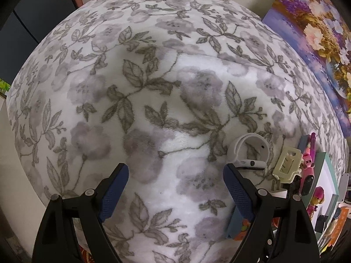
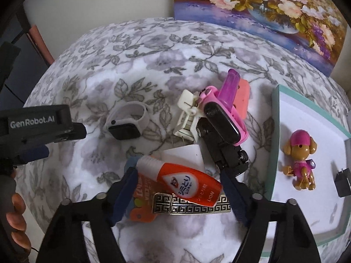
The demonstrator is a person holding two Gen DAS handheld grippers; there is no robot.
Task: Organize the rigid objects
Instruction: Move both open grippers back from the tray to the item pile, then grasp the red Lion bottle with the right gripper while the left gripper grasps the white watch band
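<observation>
A pile of small objects lies on the floral cloth. In the right wrist view I see an orange stain-remover bottle (image 2: 188, 180), a metal patterned clip (image 2: 193, 206), a white watch (image 2: 126, 122), a cream hair claw (image 2: 186, 116), a pink watch (image 2: 221, 120), a black toy car (image 2: 226, 155) and a white charger (image 2: 186, 154). My right gripper (image 2: 177, 195) is open around the orange bottle. A toy dog (image 2: 301, 161) lies in a white tray (image 2: 276, 118). My left gripper (image 1: 175, 188) is open and empty over bare cloth, left of the white watch (image 1: 250, 151).
A flower painting (image 2: 263, 11) leans against the wall behind. A small black block (image 2: 342, 182) lies in the tray at the right. The left gripper's body (image 2: 41, 122) shows at the left of the right wrist view. The floral cloth (image 1: 153, 76) covers the surface.
</observation>
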